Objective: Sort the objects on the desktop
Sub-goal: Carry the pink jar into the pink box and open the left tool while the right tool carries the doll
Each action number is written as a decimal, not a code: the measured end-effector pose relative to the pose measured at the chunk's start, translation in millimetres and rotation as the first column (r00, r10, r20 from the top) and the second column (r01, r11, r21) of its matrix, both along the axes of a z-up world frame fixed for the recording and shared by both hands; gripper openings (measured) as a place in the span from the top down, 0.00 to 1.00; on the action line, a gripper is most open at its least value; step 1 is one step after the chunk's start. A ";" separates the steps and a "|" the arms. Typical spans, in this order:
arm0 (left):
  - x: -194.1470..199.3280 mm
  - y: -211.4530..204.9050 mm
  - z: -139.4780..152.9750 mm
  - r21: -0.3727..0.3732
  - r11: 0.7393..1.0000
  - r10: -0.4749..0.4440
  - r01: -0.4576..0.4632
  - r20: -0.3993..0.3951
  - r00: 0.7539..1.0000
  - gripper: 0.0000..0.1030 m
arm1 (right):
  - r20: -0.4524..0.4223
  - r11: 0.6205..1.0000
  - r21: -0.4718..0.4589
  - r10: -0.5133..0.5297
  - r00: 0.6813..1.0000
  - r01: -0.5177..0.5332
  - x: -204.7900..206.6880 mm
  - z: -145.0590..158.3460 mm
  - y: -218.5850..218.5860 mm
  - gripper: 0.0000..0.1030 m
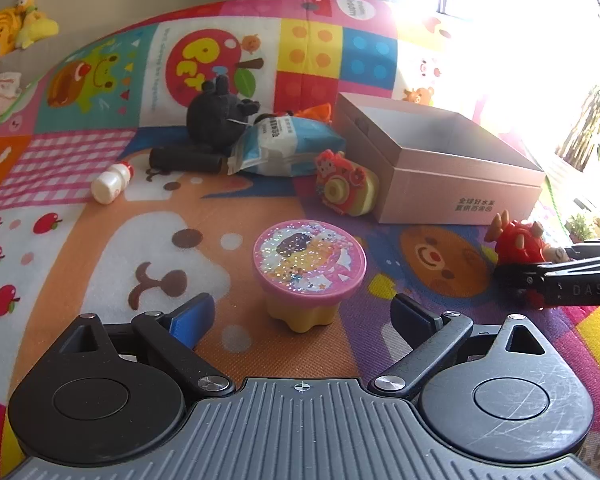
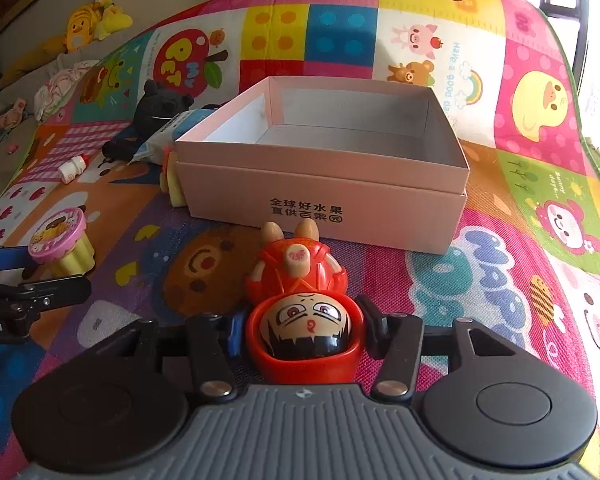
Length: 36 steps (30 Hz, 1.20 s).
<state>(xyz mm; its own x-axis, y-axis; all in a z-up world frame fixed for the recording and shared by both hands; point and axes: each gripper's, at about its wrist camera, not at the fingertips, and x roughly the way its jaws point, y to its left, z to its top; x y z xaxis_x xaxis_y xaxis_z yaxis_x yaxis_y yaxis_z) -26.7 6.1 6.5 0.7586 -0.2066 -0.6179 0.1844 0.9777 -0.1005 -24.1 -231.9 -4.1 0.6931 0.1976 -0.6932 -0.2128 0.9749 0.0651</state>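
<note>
A pink-lidded yellow jar [image 1: 310, 264] stands upright on the play mat, between the wide-apart fingertips of my left gripper [image 1: 302, 316], which is open and clear of it. The same jar [image 2: 62, 240] shows at the left of the right wrist view, beside the left fingers [image 2: 60, 285]. A red hooded doll [image 2: 300, 280] lies on the mat in front of the pink cardboard box [image 2: 320, 188]. My right gripper [image 2: 302, 332] is shut on the doll's head, one pad against each side of the hood. The box [image 1: 460, 192] holds nothing.
Left of the box lie a toy camera [image 1: 346, 184], a blue-white packet [image 1: 284, 144], a black plush [image 1: 220, 116], a black cylinder [image 1: 186, 160] and a small white bottle [image 1: 110, 184]. Yellow plush toys [image 2: 92, 20] sit on the sofa behind. Bright window glare at the right.
</note>
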 end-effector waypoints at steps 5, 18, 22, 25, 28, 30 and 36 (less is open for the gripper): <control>-0.4 -0.9 3.8 0.015 1.000 0.005 -0.005 0.034 0.999 0.05 | -0.006 0.997 -0.030 0.073 0.997 -0.074 -25.6 2.9 15.9 0.48; 14.4 -15.2 4.7 0.120 0.993 -0.013 0.006 0.055 0.998 0.37 | 0.051 0.987 -0.130 0.102 0.993 -0.095 -31.3 3.9 27.8 0.45; 10.4 -16.4 5.8 0.127 0.992 -0.030 0.023 0.052 0.998 0.41 | 0.035 0.990 -0.103 0.104 0.994 -0.099 -28.9 3.4 25.5 0.46; 2.5 -19.6 7.0 0.123 0.991 -0.050 0.045 0.042 0.998 0.41 | 0.010 0.994 -0.057 0.094 0.996 -0.093 -27.5 4.3 22.6 0.48; -8.4 -24.6 9.5 0.117 0.990 -0.085 0.081 0.029 0.996 0.41 | 0.001 0.994 -0.021 0.106 0.994 -0.106 -31.5 9.6 17.4 0.48; -14.8 -28.5 14.5 0.112 0.988 -0.108 0.104 0.031 0.994 0.41 | -0.005 0.993 0.010 0.121 0.993 -0.121 -34.8 17.2 10.9 0.48; -22.2 -49.3 40.0 0.090 0.979 -0.188 0.181 0.081 0.979 0.41 | 0.039 0.986 0.110 0.125 0.991 -0.128 -48.0 57.4 -20.1 0.48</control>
